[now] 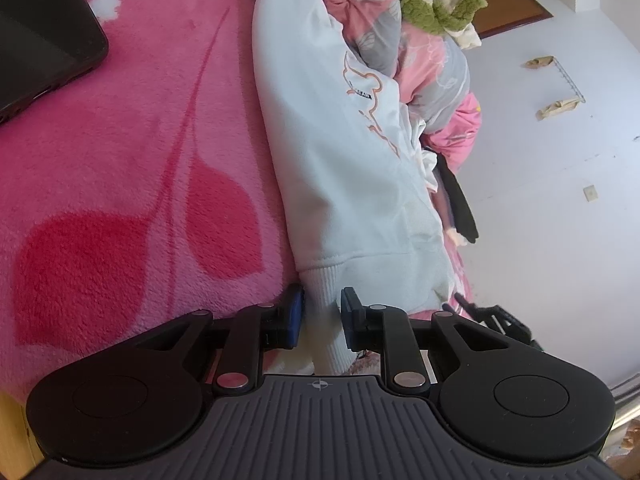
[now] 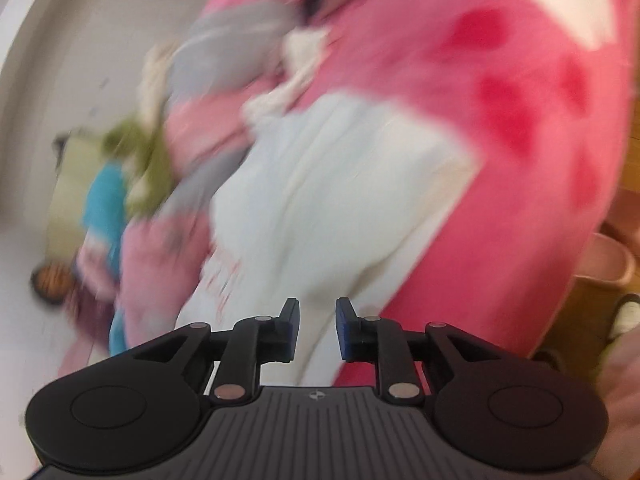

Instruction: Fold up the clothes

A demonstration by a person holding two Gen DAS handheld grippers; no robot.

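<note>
A white sweatshirt with an orange outline print lies lengthwise on the pink fleece blanket. Its ribbed hem runs between the blue pads of my left gripper, which is shut on it. The right wrist view is motion-blurred. In it the same white sweatshirt stretches away from my right gripper, and white cloth fills the narrow gap between the fingers, so it looks shut on the garment. A black part of the right gripper shows at the hem's far corner.
A black laptop lies on the blanket at the upper left. Pink and grey bedding and a green fuzzy item are piled beyond the sweatshirt against the white wall. A wooden bed edge and a person's hand show at the right.
</note>
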